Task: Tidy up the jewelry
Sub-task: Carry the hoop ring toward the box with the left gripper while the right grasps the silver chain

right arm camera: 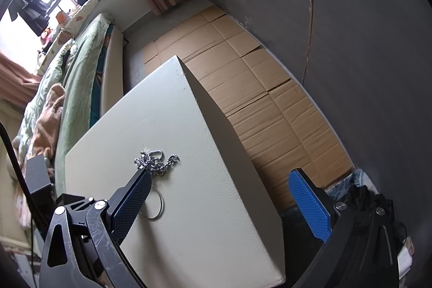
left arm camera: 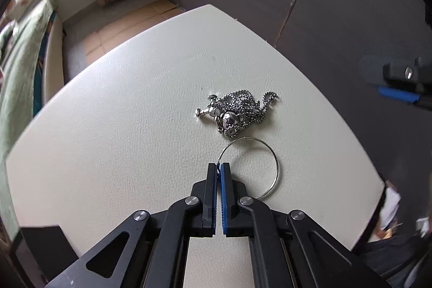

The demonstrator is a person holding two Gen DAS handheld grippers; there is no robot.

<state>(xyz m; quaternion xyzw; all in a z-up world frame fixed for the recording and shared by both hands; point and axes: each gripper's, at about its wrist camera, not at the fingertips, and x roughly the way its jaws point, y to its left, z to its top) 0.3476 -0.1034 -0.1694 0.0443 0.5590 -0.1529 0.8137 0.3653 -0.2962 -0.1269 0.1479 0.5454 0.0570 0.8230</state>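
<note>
Two pieces lie unsorted on the cream table (left arm camera: pixel 108 126): the left gripper (left arm camera: pixel 218 166) has pinched the thin silver hoop (left arm camera: pixel 275 161) at its rim, the tangled chain necklace (left arm camera: pixel 237 112) waits just beyond, and the right gripper (right arm camera: pixel 218 177) gapes empty.

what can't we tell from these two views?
- Left wrist view: the near arc of the ring is hidden behind the shut left gripper.
- Right wrist view: the open right gripper has one finger covering part of the ring.
- Chain: too tangled to trace.
</note>
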